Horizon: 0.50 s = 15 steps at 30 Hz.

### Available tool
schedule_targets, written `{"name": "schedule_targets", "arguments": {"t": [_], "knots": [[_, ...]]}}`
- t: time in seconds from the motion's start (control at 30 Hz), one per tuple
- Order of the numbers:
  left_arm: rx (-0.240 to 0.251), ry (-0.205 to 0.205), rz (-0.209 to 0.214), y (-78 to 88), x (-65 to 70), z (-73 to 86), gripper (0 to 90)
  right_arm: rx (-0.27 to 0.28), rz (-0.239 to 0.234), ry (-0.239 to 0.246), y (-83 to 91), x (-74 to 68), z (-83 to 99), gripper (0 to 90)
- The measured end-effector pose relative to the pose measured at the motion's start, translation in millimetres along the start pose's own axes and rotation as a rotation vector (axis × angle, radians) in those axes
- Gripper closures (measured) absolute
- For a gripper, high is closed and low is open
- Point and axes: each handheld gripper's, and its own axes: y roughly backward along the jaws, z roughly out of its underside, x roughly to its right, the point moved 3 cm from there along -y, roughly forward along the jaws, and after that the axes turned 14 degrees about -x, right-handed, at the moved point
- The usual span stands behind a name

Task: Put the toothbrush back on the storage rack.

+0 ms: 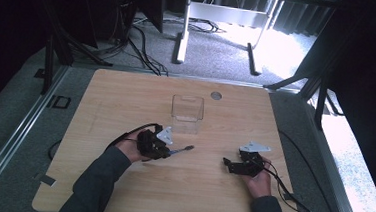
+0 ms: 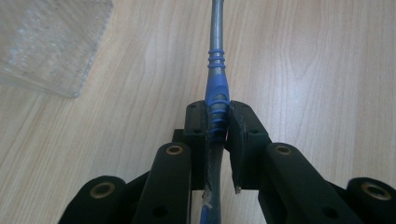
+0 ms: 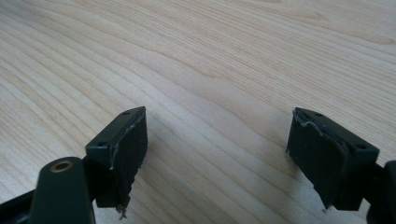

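Left tool point(image 1: 171, 152) pinching a blue-gripped pen point(image 2: 217, 95) by its collar, tip aimed at two o'clock toward the clear container point(image 1: 187, 114), presumably for dropping in; right tool point(image 1: 232, 165), spread and empty, rests at four o'clock on the desk point(image 1: 126, 96).

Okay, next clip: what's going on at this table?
A person sits at a light wooden table with a gripper in each hand. The left gripper is shut on a slim grey tool with a ribbed blue grip, possibly a pen or a brush, held low over the tabletop with its far end pointing away. A clear square plastic container stands just beyond it, apparently empty. The right gripper is open with nothing between its jaws, held low over bare wood off to the side.
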Motion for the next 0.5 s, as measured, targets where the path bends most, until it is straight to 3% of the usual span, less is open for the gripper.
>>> {"name": "schedule_targets", "arguments": {"t": [0.5], "knots": [[0.043, 0.047, -0.027, 7.3, -2.9, -0.2, 78.8, 0.000, 0.000, 0.000, 0.0, 0.0, 0.0, 20.0]]}}
